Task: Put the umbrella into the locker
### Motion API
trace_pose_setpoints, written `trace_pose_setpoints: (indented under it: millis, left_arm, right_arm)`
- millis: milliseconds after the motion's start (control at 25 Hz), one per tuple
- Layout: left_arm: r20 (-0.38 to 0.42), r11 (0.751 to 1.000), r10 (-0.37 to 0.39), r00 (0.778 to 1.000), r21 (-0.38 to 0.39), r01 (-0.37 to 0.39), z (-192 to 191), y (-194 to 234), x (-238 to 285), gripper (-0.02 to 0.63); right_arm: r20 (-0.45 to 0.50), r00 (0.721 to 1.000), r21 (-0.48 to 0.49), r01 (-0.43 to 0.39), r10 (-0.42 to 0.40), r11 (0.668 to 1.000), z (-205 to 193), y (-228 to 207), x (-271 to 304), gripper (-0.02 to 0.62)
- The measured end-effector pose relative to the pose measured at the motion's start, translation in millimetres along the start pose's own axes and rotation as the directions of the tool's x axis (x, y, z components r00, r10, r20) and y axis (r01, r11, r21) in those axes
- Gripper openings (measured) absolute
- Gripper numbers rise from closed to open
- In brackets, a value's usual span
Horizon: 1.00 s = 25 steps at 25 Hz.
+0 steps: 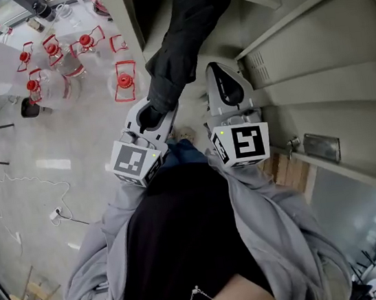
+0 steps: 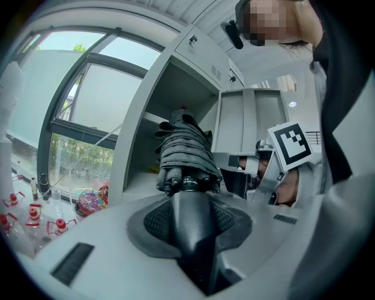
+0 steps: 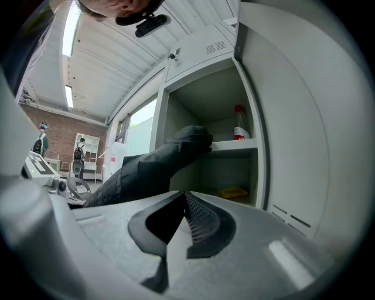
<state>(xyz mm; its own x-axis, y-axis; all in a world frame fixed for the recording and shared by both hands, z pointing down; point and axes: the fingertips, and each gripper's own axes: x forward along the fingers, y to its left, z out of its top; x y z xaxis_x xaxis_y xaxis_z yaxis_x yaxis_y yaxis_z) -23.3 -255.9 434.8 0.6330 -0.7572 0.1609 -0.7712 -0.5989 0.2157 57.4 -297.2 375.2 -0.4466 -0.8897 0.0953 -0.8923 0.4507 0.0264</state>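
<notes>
Open locker [image 3: 202, 99], umbrella [image 3: 158, 161] end at shelf [image 3: 234, 145], red-capped bottle [image 3: 239, 129], perhaps cloth [image 3: 234, 191] below

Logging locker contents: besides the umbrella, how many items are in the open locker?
2. A red-capped bottle stands on the shelf at the right; a yellow item lies below that shelf. The umbrella may hide others.
</notes>
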Motion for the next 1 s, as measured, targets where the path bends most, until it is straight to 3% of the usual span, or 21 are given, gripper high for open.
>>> trace_pose_setpoints:
  millis: [160,400,1000]
  left_arm:
    - [0.009,1.000,-0.013,1.000,0.010,0.013,-9,-2,2,0.103]
    - [-0.056,1.000,-0.001,0.998,-0.013,0.000,-34,2,6,0.103]
    - [-0.221,0.991,0.038,0.975,-0.114,-0.064,-26,23,60,0.103]
  right_arm:
    - [-0.011,1.000,-0.003,-0.013,0.013,1.000,-3,2,4,0.003]
    - [-0.025,0.999,0.001,-0.023,0.023,1.000,-16,4,7,0.003]
    - [-0.056,0.997,0.018,0.053,-0.052,0.998,-18,-14,7,0.003]
